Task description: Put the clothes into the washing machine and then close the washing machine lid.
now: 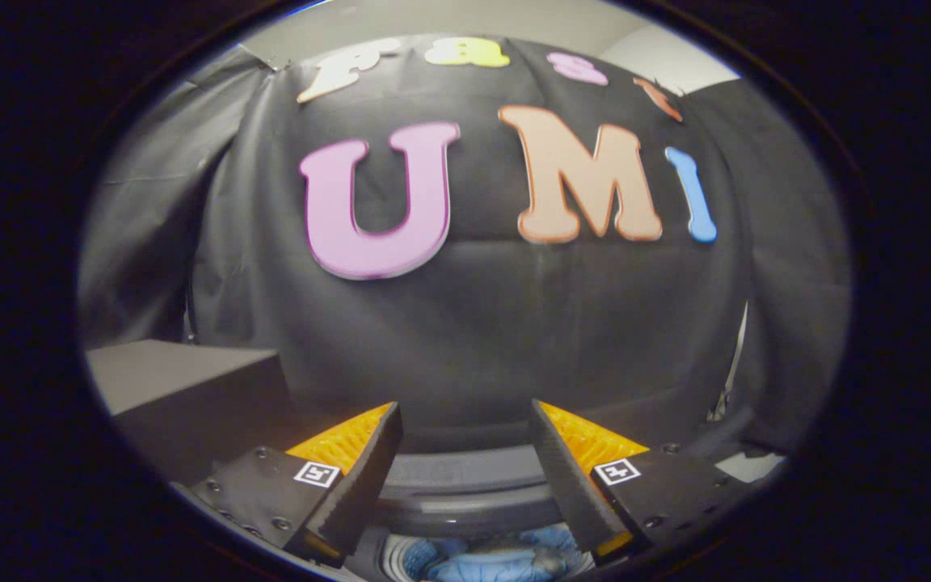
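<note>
A: Where are the clothes?

B: A crumpled blue fabric bundle [486,562] lies low down in the round drum of the dark grey top-loading washing machine [465,497], seen between and below the fingers. That looks like the clothes already dropped in, which would explain why nothing hangs from the tool.

A: And the tool itself?

B: The tool [465,477] is spread wide, its two fingers well apart and pinching nothing. It sits above the drum opening, pointed level toward the booth wall rather than down into the tub.

A: Why held like that?

B: Likely it is clear of the load so it can go for the lid. The curved dark rim just beyond the fingers may be the lid or the machine's back edge; it is hard to tell which.

A: Anything else nearby?

B: A plain grey box-shaped block [183,388] stands beside the machine, apart from the fingers.
</note>
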Demonstrator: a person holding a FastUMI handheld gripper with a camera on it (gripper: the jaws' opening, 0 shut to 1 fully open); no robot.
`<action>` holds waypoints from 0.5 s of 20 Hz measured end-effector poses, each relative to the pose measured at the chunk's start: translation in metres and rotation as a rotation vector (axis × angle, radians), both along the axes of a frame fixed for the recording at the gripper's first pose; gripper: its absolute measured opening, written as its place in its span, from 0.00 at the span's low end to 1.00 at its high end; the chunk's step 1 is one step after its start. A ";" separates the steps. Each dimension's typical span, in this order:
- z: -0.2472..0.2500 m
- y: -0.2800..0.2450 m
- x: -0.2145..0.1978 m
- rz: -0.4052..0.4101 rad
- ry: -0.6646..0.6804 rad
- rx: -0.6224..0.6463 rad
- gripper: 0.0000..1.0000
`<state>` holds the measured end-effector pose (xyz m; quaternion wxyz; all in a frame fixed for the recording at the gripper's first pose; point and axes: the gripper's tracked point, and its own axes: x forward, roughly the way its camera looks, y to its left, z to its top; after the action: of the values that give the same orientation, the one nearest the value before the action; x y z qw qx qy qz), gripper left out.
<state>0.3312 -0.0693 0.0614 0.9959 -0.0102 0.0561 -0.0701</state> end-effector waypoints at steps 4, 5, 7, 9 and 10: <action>-0.028 0.025 -0.030 0.053 0.039 -0.058 0.98; -0.030 0.029 -0.035 0.061 0.022 -0.066 0.98; -0.028 0.038 -0.050 0.082 -0.016 -0.054 0.98; -0.026 0.047 -0.067 0.088 -0.033 -0.067 0.98; -0.023 0.051 -0.074 0.094 -0.043 -0.089 0.98</action>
<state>0.2572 -0.0185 0.0383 0.9976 -0.0555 0.0308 -0.0258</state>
